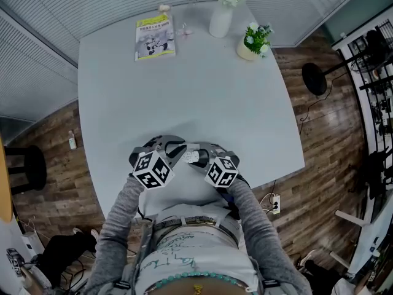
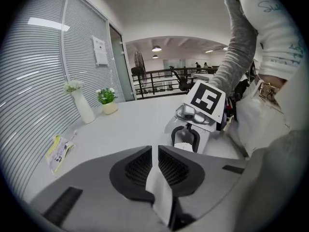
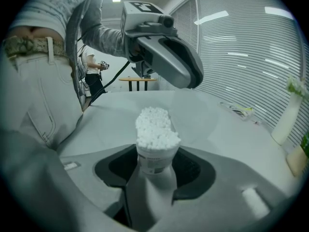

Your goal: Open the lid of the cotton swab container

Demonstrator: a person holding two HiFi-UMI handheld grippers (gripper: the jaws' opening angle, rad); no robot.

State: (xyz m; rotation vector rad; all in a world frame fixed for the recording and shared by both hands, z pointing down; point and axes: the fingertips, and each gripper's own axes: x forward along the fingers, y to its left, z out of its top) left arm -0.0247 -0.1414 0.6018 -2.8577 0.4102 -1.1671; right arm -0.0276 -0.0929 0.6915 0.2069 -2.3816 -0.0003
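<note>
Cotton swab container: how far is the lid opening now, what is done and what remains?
Done: the cotton swab container is open, bare swab tips showing at its mouth. In hand: the right gripper clamps the container; the left gripper pinches a thin pale piece, apparently the lid. Left: probably only setting things down.

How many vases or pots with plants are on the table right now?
2. A tall white vase with pale flowers stands at the far edge of the table; a small pot with a green plant sits just right of it, nearer. None seem hidden.
</note>
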